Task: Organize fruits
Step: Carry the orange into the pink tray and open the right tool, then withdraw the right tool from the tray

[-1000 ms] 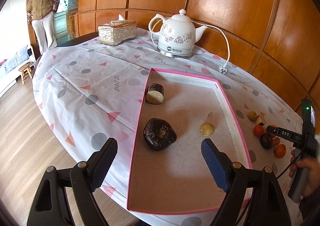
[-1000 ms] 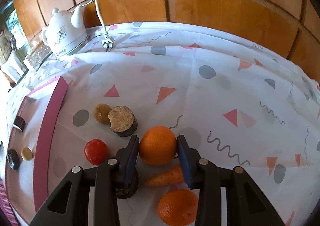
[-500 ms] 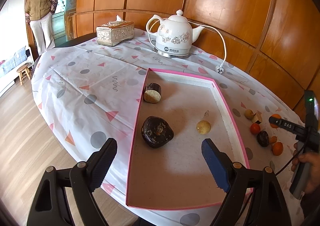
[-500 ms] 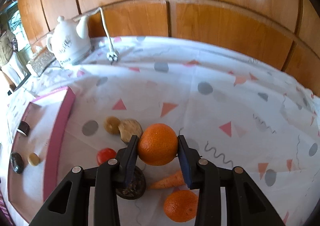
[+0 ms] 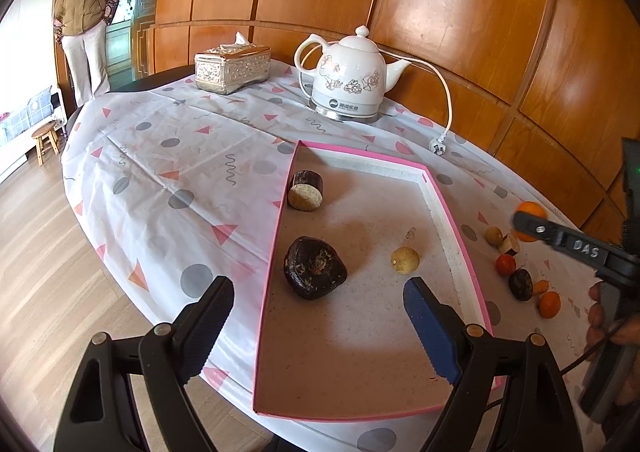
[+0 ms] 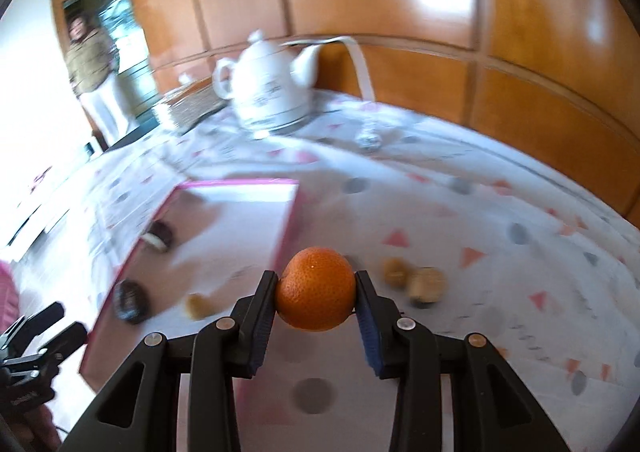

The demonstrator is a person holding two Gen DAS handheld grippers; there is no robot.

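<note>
in pink tray [image 5: 448, 212]: 2 dark fruits [image 5: 314, 267], 1 tan fruit [image 5: 405, 260]

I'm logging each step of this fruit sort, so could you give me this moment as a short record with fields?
right gripper: shut on the orange, held clear above the tablecloth
left gripper: open, empty, over the near end of the pink tray
in tray: cut dark roll, dark lumpy fruit, small tan fruit
loose on the cloth right of the tray: small orange, red fruit, dark fruit
background: white kettle, tissue box, bystander
</note>
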